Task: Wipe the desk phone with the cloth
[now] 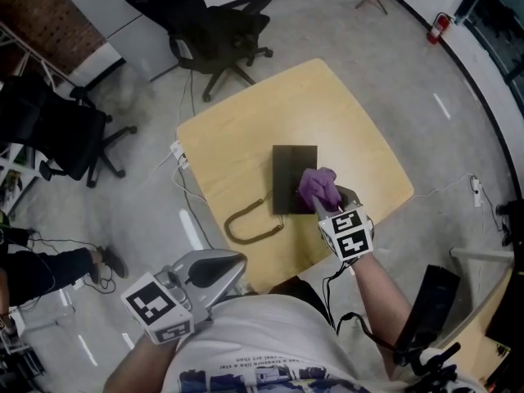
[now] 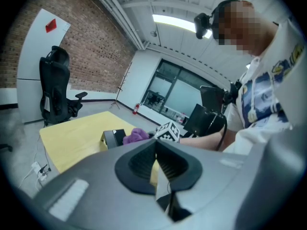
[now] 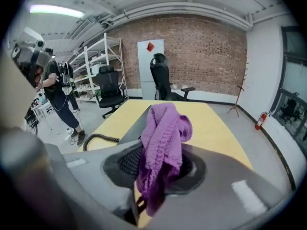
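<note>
The black desk phone (image 1: pixel 293 174) lies flat in the middle of the yellow table (image 1: pixel 246 113), and its coiled cord (image 1: pixel 250 223) loops off to the near left. My right gripper (image 1: pixel 326 205) is shut on the purple cloth (image 1: pixel 318 187), which rests on the phone's near right corner. In the right gripper view the cloth (image 3: pixel 160 147) bunches up between the jaws and hides most of the phone (image 3: pixel 135 126) behind it. My left gripper (image 1: pixel 219 270) is held off the table's near edge, shut on nothing. The left gripper view shows the phone (image 2: pixel 112 138) and the cloth (image 2: pixel 135 135) from the side.
Office chairs stand beyond the table (image 1: pixel 221 31) and at the left (image 1: pixel 57 133). A power strip (image 1: pixel 180 154) with cables lies on the floor by the table's left edge. A black case (image 1: pixel 430 309) stands at my right. A person (image 3: pixel 60 95) stands by the shelves.
</note>
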The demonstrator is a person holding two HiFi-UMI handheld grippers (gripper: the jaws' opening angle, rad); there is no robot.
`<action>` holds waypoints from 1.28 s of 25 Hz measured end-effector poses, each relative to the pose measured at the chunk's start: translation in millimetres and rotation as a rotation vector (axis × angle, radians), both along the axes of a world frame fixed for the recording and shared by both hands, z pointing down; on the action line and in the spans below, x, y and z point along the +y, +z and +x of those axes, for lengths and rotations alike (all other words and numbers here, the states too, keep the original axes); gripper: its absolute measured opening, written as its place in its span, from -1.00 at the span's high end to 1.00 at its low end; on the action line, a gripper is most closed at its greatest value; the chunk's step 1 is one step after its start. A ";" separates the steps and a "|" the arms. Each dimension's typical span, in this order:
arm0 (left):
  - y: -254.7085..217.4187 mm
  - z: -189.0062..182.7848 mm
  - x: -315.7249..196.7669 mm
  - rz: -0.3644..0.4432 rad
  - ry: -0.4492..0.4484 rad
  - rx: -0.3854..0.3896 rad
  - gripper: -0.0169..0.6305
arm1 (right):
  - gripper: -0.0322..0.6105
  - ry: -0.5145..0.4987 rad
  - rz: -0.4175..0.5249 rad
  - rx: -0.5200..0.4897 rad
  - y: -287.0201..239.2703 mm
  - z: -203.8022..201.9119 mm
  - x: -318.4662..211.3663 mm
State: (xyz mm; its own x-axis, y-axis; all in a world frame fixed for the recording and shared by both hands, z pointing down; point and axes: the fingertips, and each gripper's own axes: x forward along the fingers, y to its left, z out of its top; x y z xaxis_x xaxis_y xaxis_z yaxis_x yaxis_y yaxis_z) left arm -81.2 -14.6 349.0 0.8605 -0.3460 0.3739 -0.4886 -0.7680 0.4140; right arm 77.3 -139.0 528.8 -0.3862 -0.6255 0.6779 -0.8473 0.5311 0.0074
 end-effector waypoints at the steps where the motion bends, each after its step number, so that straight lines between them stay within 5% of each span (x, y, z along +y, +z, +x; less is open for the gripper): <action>1: -0.5 0.0 0.2 0.001 -0.001 -0.002 0.92 | 0.56 0.011 0.024 -0.005 -7.6 3.9 -13.0; 6: -2.4 0.7 -1.9 0.006 -0.016 -0.015 0.92 | 0.56 0.049 0.102 -0.003 -23.5 22.4 -76.7; 10: -0.3 -2.6 -2.2 0.001 -0.037 -0.029 0.92 | 0.56 0.059 0.075 -0.002 -6.2 26.6 -93.0; 32: 4.8 23.6 0.4 -0.012 0.061 -0.018 0.92 | 0.56 0.058 -0.133 -0.043 62.8 12.4 45.8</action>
